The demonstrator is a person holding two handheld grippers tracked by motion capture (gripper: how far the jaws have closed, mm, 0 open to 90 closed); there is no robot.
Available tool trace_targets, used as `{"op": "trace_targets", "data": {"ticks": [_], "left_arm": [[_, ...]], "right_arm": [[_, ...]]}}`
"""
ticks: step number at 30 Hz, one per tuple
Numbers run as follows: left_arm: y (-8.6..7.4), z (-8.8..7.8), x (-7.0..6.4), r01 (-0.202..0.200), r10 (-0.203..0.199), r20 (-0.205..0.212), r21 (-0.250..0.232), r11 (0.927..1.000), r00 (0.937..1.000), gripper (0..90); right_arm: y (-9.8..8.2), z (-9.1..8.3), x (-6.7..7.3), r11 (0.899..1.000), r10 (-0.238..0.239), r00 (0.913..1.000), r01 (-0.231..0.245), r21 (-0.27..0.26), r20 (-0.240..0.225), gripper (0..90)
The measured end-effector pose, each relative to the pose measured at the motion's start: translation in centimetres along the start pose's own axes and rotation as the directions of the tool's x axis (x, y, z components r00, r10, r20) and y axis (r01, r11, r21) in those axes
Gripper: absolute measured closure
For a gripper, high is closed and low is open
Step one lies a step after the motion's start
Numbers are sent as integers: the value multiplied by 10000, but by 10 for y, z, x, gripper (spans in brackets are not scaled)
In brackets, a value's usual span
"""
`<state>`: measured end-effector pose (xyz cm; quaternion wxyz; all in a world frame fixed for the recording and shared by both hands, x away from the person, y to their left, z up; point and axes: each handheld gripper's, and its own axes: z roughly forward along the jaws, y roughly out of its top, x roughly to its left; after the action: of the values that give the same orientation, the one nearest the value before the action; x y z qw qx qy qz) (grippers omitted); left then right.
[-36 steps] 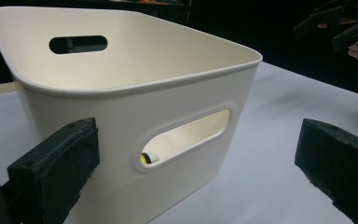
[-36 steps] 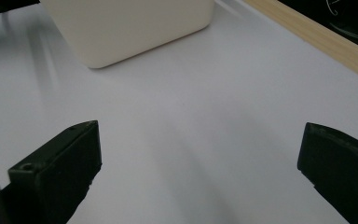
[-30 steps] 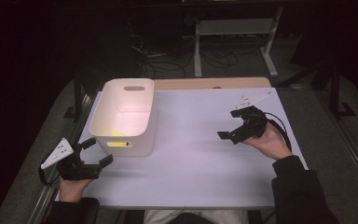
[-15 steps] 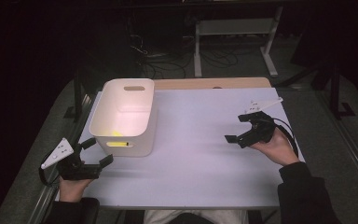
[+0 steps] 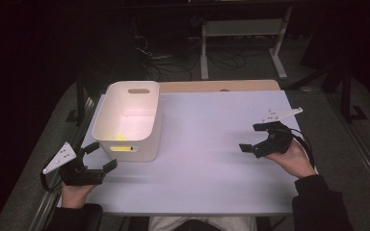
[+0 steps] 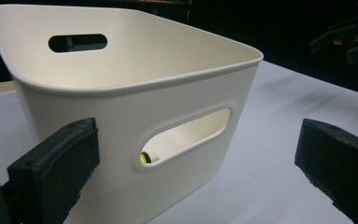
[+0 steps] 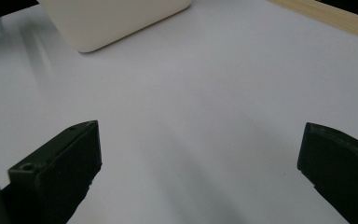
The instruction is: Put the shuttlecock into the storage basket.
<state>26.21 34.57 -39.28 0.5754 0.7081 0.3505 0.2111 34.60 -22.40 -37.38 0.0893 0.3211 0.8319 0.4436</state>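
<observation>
Cream bin [image 5: 130,120], yellow item [image 5: 120,138] inside, white table [image 5: 207,144], black fingers [image 6: 56,172].

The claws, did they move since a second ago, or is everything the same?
The right claw moved. It slid toward the table's right edge and a bit nearer the person, wide open and holding nothing. The left claw stayed at the near left corner, open too. The white bin, with something yellow inside, did not budge.

Dark room, white table [image 5: 207,144], white metal stand [image 5: 243,41] behind, cables [image 5: 161,60] on floor
</observation>
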Motion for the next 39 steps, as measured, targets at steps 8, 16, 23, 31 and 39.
{"op": "trace_targets", "data": {"ticks": [8,16,23,31,39], "left_arm": [[0,0,0,-33,33,-6,15,10000,10000,0],[0,1,0,-29,29,37,45,10000,10000,0],[0,1,0,-41,40,50,115,9999,10000,0],[0,2,0,-58,57,42,164,9998,10000,0],[0,2,0,-47,45,64,178,9998,10000,0]], "right_arm": [[-12,-4,0,9998,186,9998,-186,-64,14,0],[-27,-10,-1,9992,391,9992,-390,-131,118,0],[-42,-21,-4,9965,697,9969,-679,-484,356,0],[-61,-33,-5,9931,946,9931,-893,-761,700,0],[-79,-39,-5,9913,1095,9895,-1017,-837,941,0]]}}
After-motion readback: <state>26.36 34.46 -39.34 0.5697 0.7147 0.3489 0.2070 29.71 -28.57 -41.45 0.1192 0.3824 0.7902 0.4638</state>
